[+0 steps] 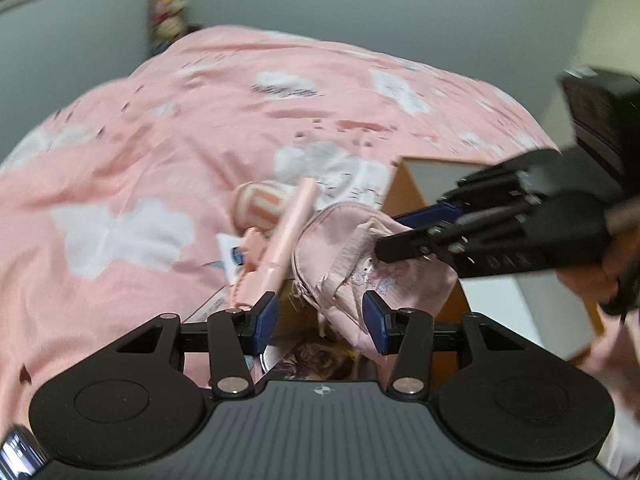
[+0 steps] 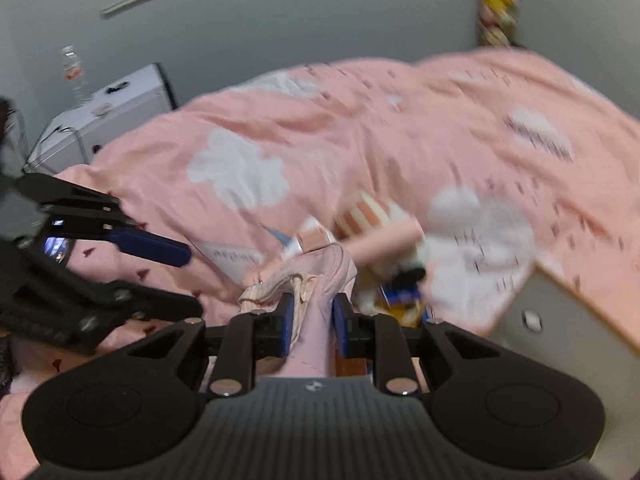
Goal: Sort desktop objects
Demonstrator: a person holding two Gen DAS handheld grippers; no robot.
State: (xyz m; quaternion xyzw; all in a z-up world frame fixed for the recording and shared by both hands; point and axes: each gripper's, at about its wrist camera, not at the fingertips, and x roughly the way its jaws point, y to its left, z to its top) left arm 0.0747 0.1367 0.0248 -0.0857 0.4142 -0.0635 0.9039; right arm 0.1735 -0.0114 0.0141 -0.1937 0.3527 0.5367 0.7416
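Note:
A pink fabric pouch [image 1: 360, 256] with a cartoon print lies on a pile of things. My right gripper [image 2: 310, 316] is shut on the pouch's [image 2: 316, 280] edge; it also shows in the left wrist view [image 1: 396, 236] reaching in from the right. My left gripper [image 1: 320, 316] is open and empty, its jaws on either side of the pouch's near end; it shows at the left of the right wrist view [image 2: 188, 276]. A pink pen-like stick [image 1: 284, 236] leans by the left finger. A striped pink and white object [image 1: 260, 204] lies behind it.
A pink quilt [image 1: 160, 160] with white clouds covers the bed. A brown-edged box [image 1: 436, 180] stands to the right. A white cabinet [image 2: 100, 120] with a water bottle [image 2: 74, 72] stands at the far left. Papers and a picture book [image 1: 312, 356] lie underneath.

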